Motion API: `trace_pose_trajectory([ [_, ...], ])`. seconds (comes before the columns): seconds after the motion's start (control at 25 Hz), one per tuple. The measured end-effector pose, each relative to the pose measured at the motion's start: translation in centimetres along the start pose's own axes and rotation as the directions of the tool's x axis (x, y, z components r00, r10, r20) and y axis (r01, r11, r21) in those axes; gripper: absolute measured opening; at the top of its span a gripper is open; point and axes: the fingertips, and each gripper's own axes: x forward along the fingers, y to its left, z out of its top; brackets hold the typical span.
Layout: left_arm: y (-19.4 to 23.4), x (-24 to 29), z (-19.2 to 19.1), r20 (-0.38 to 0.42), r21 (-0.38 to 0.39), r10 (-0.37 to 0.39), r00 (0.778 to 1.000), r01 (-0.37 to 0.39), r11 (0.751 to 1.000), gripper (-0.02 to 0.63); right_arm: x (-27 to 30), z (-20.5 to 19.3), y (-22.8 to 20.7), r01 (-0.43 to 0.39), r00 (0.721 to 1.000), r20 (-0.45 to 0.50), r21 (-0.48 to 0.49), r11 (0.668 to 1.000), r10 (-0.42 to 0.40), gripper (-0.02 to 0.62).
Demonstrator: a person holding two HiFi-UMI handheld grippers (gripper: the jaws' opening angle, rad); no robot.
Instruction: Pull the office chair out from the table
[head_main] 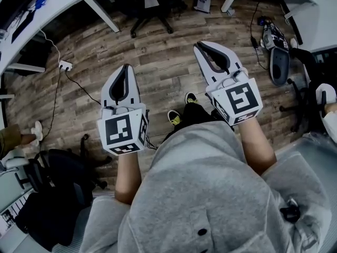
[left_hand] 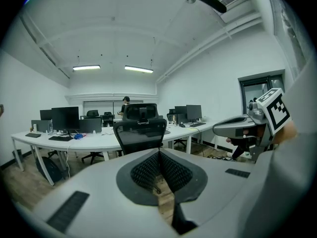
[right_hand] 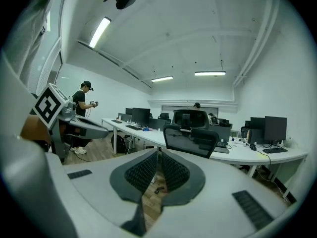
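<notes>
Left gripper (head_main: pixel 126 67) and right gripper (head_main: pixel 200 46) were pressed together, empty; the office chair (left_hand: pixel 140 134) stood by the bench (left_hand: pixel 94 142), well ahead, not yet grasped or pulled.

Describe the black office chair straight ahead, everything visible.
The office chair is black, with a wide framed backrest and a separate headrest mounted above it. It stands upright at the edge of the white table, its back turned toward the camera. The head view shows its spoked base legs resting on the wood floor. The seat is hidden in both gripper views. The left hand-held gripper and right hand-held gripper are shut, empty and short of it.
</notes>
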Motion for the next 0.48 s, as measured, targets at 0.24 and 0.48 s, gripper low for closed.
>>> trace_pose_trajectory([
  [0.24, 0.2, 0.4, 0.6, 0.025, -0.011, 0.014, 1.000, -0.014, 1.000, 0.014, 0.4, 0.5, -0.5, -0.012, 1.000, 0.005, -0.030, 0.999, 0.012, 0.043],
  [0.48, 1.7, 2.7, 1.1, 0.020, -0.005, 0.040, 0.999, -0.040, 0.999, 0.014, 3.3, 0.5, -1.8, -0.030, 0.999, 0.016, -0.023, 0.999, 0.030, 0.043],
])
